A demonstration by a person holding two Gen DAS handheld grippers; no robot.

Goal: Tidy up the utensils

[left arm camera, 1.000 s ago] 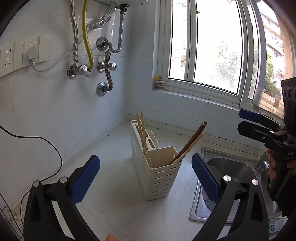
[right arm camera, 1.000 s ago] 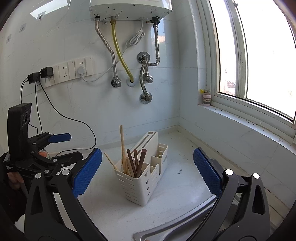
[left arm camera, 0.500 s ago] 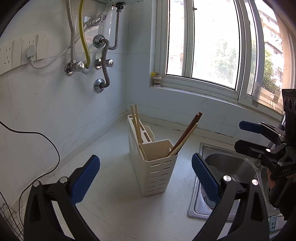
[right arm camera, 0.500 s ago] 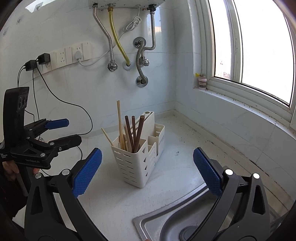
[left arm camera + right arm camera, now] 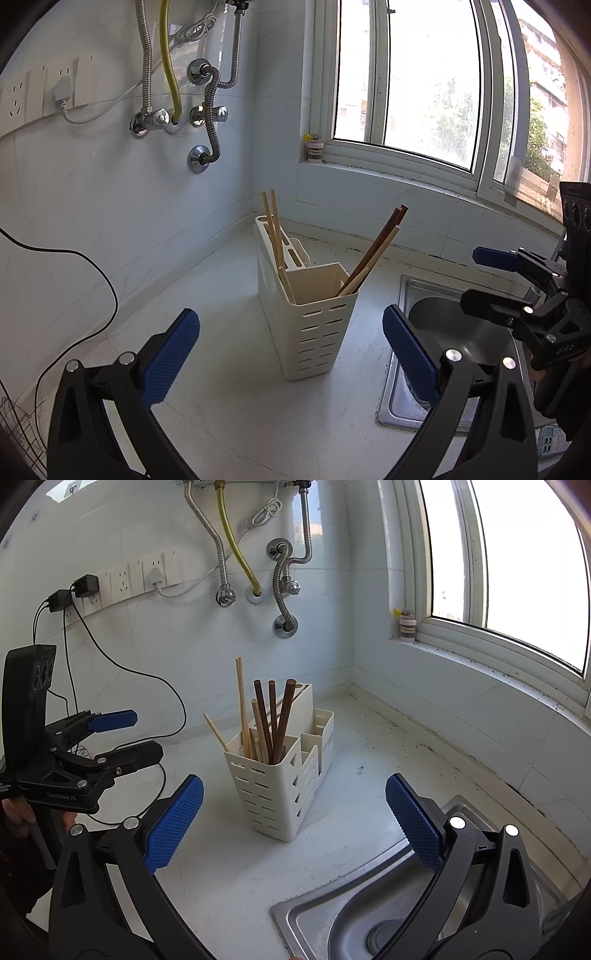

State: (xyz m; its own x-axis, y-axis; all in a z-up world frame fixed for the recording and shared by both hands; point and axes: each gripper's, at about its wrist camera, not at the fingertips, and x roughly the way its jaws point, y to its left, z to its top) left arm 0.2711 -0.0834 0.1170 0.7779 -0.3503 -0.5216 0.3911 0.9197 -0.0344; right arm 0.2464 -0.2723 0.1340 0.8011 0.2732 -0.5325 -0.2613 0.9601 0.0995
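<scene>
I am holding my left gripper [image 5: 291, 354] low over the white surface [image 5: 229, 406], and its jaws are standing wide apart with nothing between them. My right gripper [image 5: 293, 821] is hanging over the near edge of the surface too, and its jaws are also spread wide and holding nothing.

The white utensil holder [image 5: 314, 325] is standing upright on the surface, in front of both grippers and not touching them. It is sitting near the corner where the two walls meet. The chopsticks [image 5: 271, 723] are sticking up out of its front compartment. Some are dark brown and some are light wood. The light chopsticks [image 5: 274, 225] are leaning one way and the brown ones [image 5: 380, 243] are leaning the other way. The other compartments behind the front one are looking empty from the right wrist view.

The steel sink [image 5: 443, 325] is lying just beside the holder, sunk into the surface. Pipes and a yellow hose [image 5: 236, 554] are hanging on the wall behind. A small bottle [image 5: 407, 626] is sitting on the window sill. A black cable [image 5: 81, 288] is trailing down the wall to the surface.
</scene>
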